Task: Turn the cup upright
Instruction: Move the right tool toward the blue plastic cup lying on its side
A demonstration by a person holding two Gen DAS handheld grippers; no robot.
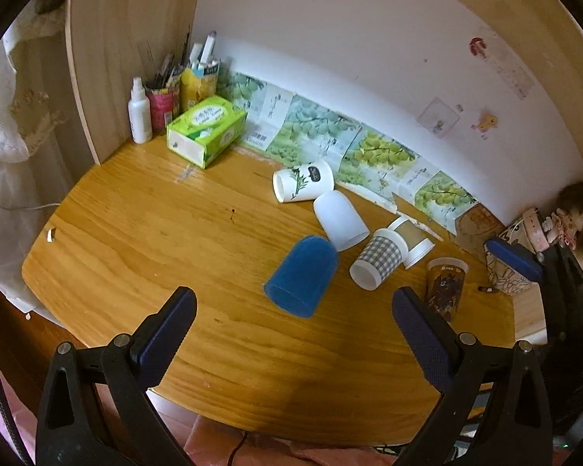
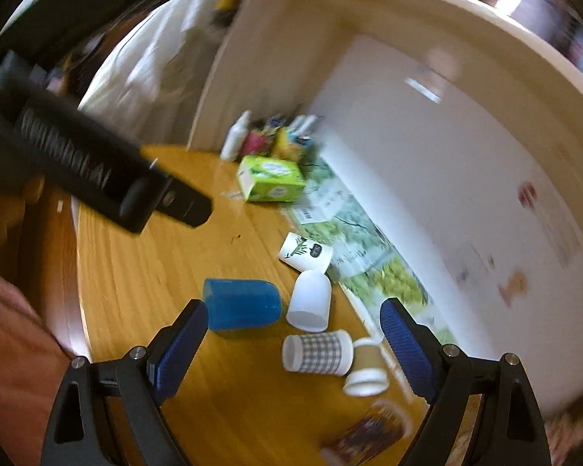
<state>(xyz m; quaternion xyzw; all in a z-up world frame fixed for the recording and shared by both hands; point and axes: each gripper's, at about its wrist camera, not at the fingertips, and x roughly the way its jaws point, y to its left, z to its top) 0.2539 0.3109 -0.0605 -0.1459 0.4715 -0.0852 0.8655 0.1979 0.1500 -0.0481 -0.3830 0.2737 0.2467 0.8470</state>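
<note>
Wooden desk (image 1: 144, 240) with toppled cups: blue cup (image 1: 302, 276), white cup (image 1: 340, 219), checked cup (image 1: 377, 262), tissue box (image 1: 206, 130)

The right wrist view is motion-blurred. The dark printed cup (image 2: 373, 433) smears near its bottom edge, its design unreadable. Wall stickers (image 2: 524, 194) are indistinct.
</note>
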